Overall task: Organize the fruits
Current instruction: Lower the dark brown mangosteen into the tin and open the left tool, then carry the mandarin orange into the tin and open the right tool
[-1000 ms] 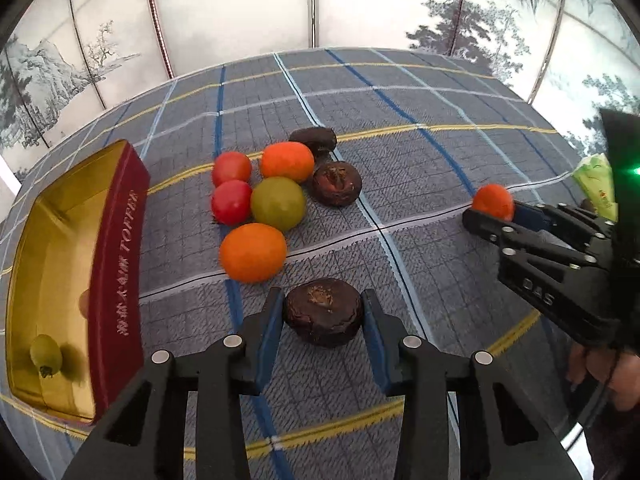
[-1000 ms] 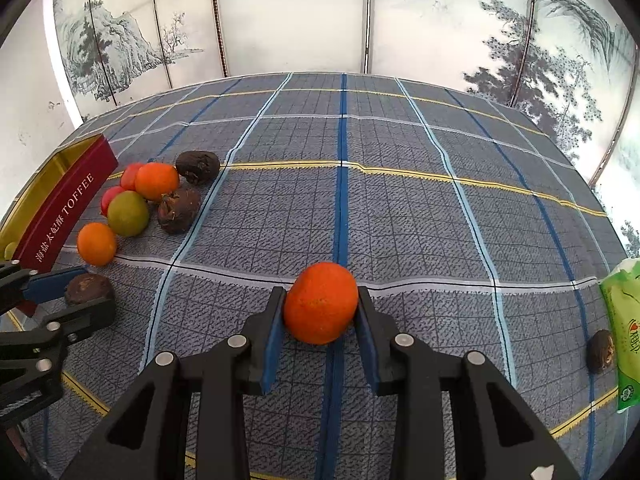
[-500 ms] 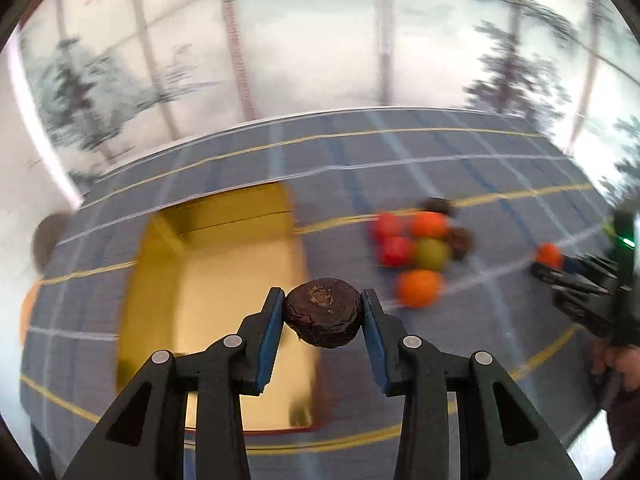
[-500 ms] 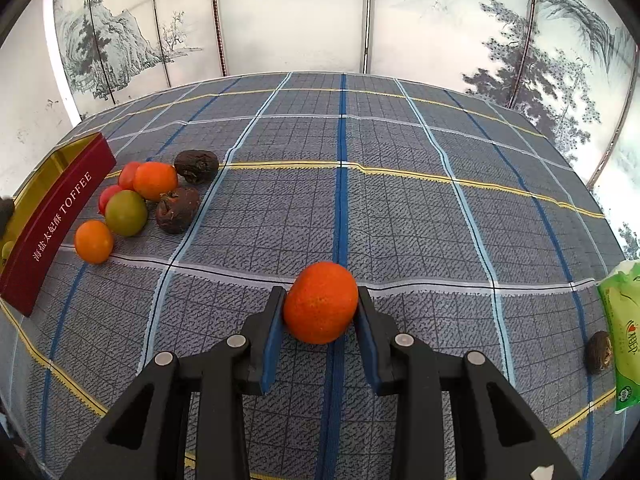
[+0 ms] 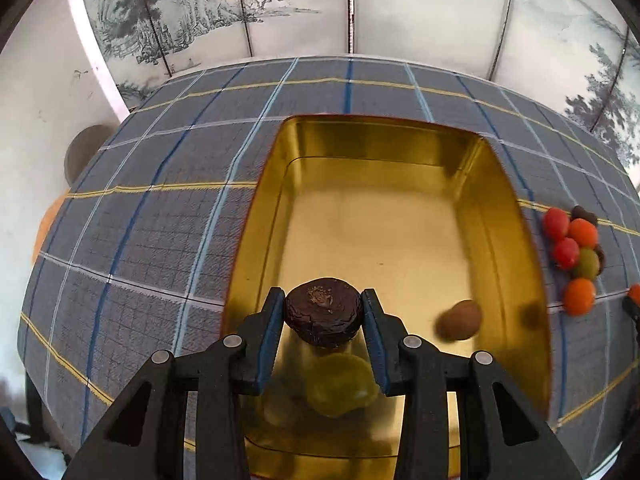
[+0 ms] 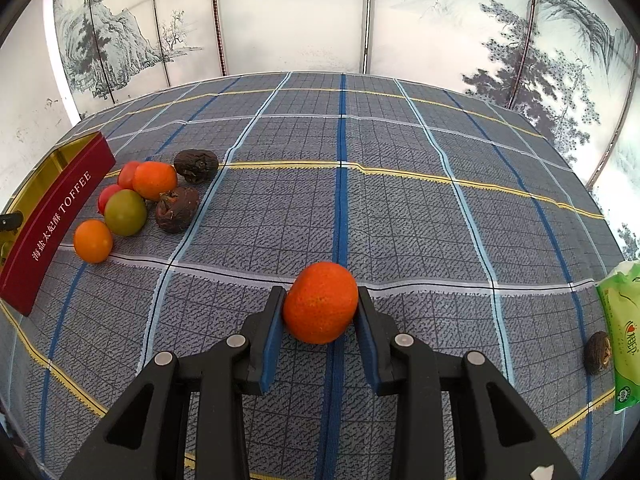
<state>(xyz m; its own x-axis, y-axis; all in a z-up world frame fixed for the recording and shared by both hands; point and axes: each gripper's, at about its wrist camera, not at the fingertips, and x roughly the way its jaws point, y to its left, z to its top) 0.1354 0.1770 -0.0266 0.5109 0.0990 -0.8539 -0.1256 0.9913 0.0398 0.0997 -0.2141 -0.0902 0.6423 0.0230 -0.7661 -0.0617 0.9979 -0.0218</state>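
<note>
Two tools, each clamped on a fruit. Left tool (image 5: 323, 316) grips a dark wrinkled round fruit (image 5: 322, 311) between its blue pads, held over the near end of an open gold tin (image 5: 384, 132). Inside the tin: a green fruit (image 5: 340, 386), blurred, just under the held one, and a brownish oval fruit (image 5: 459, 319), also blurred, toward the right wall. The tin sits on a grey plaid cloth (image 5: 160, 216) covering the desk.

Right tool (image 6: 320, 306) is closed on an orange mandarin (image 6: 320, 302), pads touching both sides, over the cloth near a blue stripe.

Loose pile on the cloth beside the tin's red TOFFEE-lettered side (image 6: 56, 216), right wrist view:
- small orange (image 6: 93, 240), nearest, slightly apart from the rest
- green fruit next to it (image 6: 125, 212)
- two red tomatoes (image 6: 128, 174) behind, partly hidden
- larger orange (image 6: 154, 180)
- two dark wrinkled fruits, one (image 6: 177, 209) touching the green fruit's side, one (image 6: 196, 165) further back

Far right edge of the cloth: another dark fruit (image 6: 597, 352) lying against a green plastic packet (image 6: 624, 332).

Painted landscape screen (image 6: 280, 16) stands behind the desk.
</note>
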